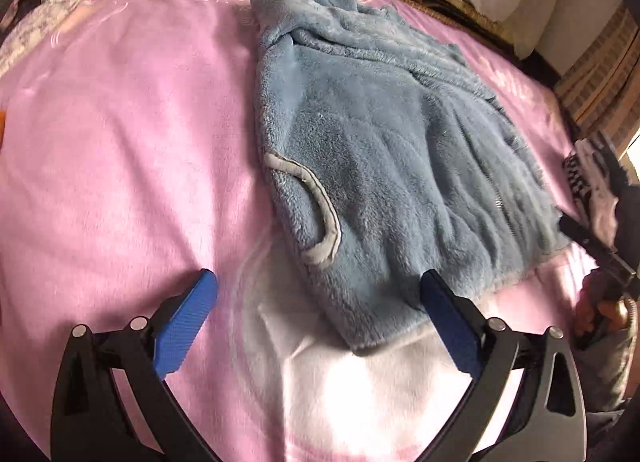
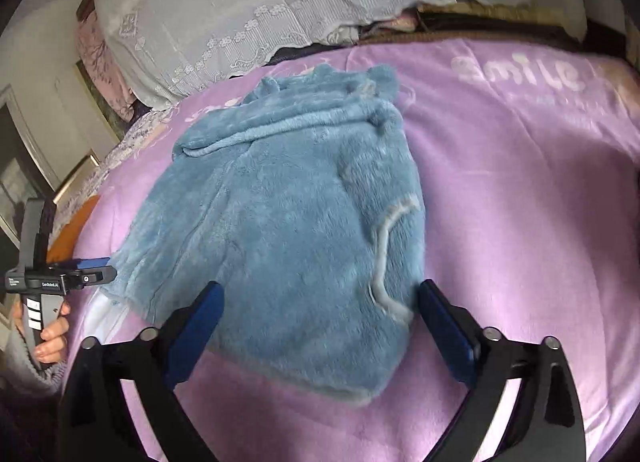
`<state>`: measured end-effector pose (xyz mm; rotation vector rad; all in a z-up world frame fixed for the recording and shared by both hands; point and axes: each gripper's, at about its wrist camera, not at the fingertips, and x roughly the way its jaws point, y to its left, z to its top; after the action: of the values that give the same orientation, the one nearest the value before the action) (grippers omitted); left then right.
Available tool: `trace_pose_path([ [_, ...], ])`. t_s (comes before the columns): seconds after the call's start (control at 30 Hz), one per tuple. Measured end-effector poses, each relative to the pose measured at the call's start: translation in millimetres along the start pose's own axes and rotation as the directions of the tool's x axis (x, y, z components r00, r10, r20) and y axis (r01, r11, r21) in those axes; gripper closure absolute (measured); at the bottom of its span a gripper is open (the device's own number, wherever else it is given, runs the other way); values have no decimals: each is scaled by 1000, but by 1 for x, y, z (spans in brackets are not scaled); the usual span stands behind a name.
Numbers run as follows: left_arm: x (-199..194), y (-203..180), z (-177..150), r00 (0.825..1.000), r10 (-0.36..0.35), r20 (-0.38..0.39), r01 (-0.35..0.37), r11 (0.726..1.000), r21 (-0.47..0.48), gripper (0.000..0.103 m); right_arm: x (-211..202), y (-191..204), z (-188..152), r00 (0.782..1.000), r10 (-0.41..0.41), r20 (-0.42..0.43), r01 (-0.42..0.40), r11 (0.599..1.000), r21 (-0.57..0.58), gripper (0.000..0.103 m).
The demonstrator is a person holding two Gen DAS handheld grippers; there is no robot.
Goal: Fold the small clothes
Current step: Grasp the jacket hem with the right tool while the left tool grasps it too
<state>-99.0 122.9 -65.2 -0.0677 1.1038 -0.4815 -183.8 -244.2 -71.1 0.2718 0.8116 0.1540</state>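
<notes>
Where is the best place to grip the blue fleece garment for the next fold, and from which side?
Probably the near hem corners of the blue fleece garment, approached from the near side. It lies flat on the pink blanket, and this edge is free and thin.

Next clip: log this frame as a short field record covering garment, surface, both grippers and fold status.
garment: blue fleece garment, lying flat, grey-trimmed armhole showing
surface: pink blanket printed "Smile"
background: white lace cover on bedding behind
left gripper: open, over the garment's near corner, gripping nothing
right gripper: open, straddling the near hem, gripping nothing
fold status: upper part looks bunched or folded over; no grip taken
</notes>
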Motion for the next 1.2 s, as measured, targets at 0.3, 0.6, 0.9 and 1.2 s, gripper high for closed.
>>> trace_pose_path([
  [0.3, 8, 10, 10, 960, -279, -17, 277, 956, -99, 5, -5, -26, -11, 993, 114, 2, -113, 980, 166, 29],
  [0.6, 26, 1, 23, 935, -352, -42, 348, 934, -81, 46, 13, -36, -1, 980, 198, 11, -195, 955, 224, 34],
  [0.9, 30, -3, 13, 917, -393, -68, 386, 917, -99, 61, 17, -38, -7, 967, 255, -7, -245, 934, 259, 58],
  [1.2, 21, -3, 22, 931, -365, -15, 363, 928, -79, 91, 14, -37, -6, 966, 259, 24, -255, 926, 277, 88],
])
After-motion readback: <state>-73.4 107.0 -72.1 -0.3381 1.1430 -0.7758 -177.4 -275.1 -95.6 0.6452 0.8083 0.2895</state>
